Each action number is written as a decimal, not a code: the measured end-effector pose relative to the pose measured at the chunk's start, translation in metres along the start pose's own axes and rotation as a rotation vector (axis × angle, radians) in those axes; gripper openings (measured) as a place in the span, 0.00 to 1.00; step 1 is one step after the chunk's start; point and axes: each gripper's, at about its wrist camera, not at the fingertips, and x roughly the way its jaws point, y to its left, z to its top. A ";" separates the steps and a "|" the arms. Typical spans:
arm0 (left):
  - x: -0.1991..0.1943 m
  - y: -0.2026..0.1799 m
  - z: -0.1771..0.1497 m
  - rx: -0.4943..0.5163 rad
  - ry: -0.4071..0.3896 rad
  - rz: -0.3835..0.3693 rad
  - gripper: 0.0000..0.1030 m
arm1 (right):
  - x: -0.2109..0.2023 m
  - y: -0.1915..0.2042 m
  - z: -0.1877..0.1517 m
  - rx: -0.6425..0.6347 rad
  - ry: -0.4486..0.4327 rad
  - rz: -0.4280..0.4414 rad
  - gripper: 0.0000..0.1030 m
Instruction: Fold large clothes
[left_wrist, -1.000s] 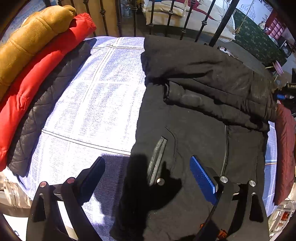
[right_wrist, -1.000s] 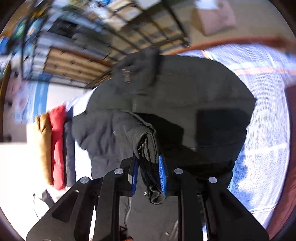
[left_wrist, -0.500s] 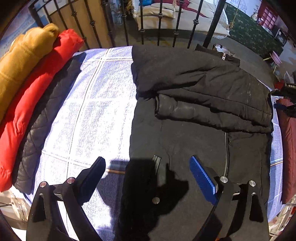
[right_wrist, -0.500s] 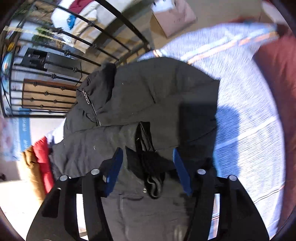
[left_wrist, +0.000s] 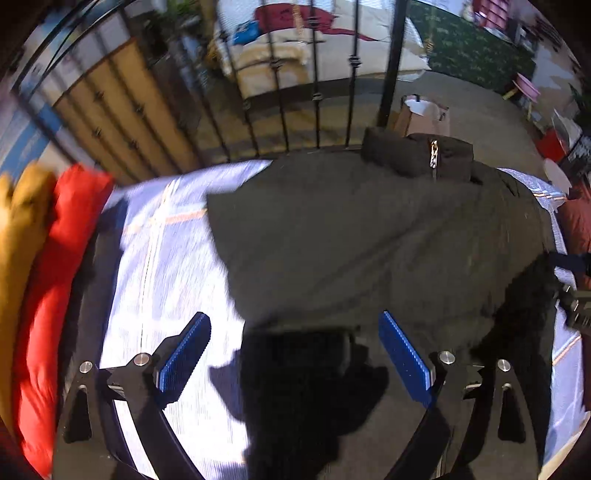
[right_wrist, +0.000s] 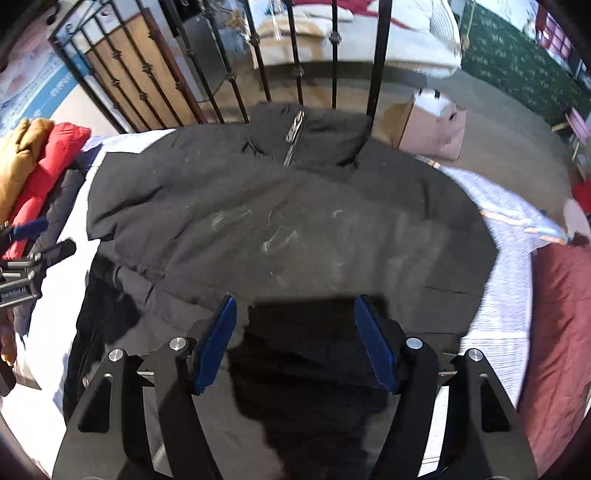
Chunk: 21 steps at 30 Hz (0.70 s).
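Note:
A large black padded jacket (left_wrist: 369, 240) lies spread on the pale checked bed sheet (left_wrist: 166, 266), its zipped collar (right_wrist: 293, 129) toward the railing. One sleeve is folded across the body (right_wrist: 258, 229). My left gripper (left_wrist: 293, 317) hovers open over the jacket's left edge, with nothing between its blue pads. My right gripper (right_wrist: 295, 300) hangs over the jacket's middle, its jaws opening and nothing held between them. The left gripper's fingers (right_wrist: 29, 227) show at the left edge of the right wrist view.
Folded mustard (left_wrist: 22, 221), red (left_wrist: 55, 258) and dark quilted (right_wrist: 62, 199) jackets lie stacked along the left side. A maroon garment (right_wrist: 561, 314) lies at the right. A black metal railing (right_wrist: 376, 55) borders the far edge, with a cardboard box (right_wrist: 436, 125) beyond it.
My right gripper let go of the black sleeve cuff and its jaws spread wide. Both grippers rolled and moved toward the collar end of the jacket.

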 end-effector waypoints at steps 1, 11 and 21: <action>0.006 -0.005 0.008 0.015 -0.001 0.005 0.88 | 0.006 -0.001 0.006 0.024 0.009 -0.001 0.65; 0.091 -0.027 0.046 0.066 0.111 0.026 0.95 | 0.070 -0.010 0.035 0.065 0.172 -0.058 0.82; 0.130 -0.025 0.057 0.101 0.175 -0.013 0.96 | 0.108 0.008 0.039 0.051 0.234 -0.215 0.95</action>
